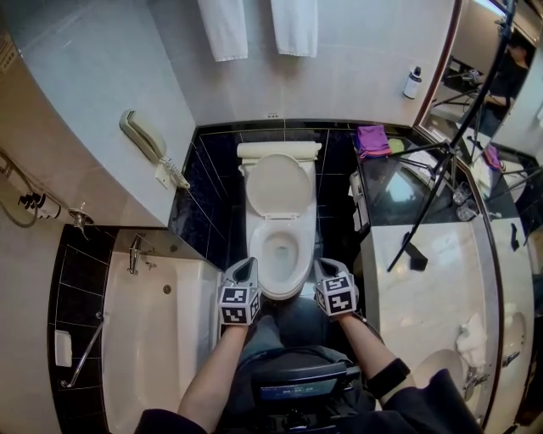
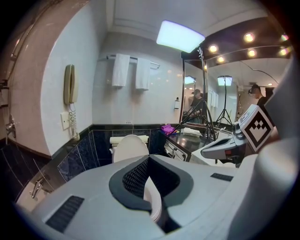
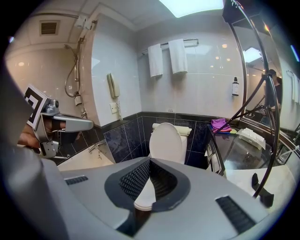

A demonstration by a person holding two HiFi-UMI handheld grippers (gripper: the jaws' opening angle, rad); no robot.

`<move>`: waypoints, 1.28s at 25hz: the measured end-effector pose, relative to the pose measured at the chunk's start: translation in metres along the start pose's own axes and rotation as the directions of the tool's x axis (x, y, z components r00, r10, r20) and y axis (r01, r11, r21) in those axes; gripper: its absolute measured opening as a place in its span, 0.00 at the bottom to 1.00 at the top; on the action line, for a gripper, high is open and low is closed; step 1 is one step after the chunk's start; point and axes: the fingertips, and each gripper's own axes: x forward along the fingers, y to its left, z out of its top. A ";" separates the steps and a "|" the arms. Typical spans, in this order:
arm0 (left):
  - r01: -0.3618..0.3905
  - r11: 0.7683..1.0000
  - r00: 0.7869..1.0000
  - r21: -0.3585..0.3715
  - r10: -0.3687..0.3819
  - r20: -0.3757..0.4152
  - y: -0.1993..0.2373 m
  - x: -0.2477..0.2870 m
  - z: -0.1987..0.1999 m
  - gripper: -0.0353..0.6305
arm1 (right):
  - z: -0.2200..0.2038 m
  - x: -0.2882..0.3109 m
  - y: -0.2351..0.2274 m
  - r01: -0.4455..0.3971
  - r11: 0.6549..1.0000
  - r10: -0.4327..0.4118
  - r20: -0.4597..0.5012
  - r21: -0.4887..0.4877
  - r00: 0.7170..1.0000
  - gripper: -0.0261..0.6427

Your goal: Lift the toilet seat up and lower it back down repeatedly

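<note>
A white toilet stands against the dark tiled back wall, its lid and seat (image 1: 276,185) tipped upright against the tank (image 1: 278,151). The open bowl (image 1: 281,254) lies below them. My left gripper (image 1: 251,264) hovers by the bowl's front left rim, and my right gripper (image 1: 323,264) by the front right rim. Both are shut and hold nothing, and neither touches the toilet. In the left gripper view the shut jaws (image 2: 149,158) point at the raised lid (image 2: 129,147). The right gripper view shows its shut jaws (image 3: 150,160) below the lid (image 3: 165,141).
A bathtub (image 1: 153,339) lies to the left with its tap (image 1: 134,253). A wall phone (image 1: 146,137) hangs above it. The white counter (image 1: 428,280) runs along the right, with a purple cloth (image 1: 372,138) and a black tripod (image 1: 441,169). Two towels (image 1: 259,25) hang on the back wall.
</note>
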 end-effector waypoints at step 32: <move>0.100 0.990 0.992 0.103 -0.092 -0.085 0.020 0.137 -0.157 0.04 | -0.246 0.173 -0.029 0.040 0.816 0.121 -0.238 0.576 0.964 0.38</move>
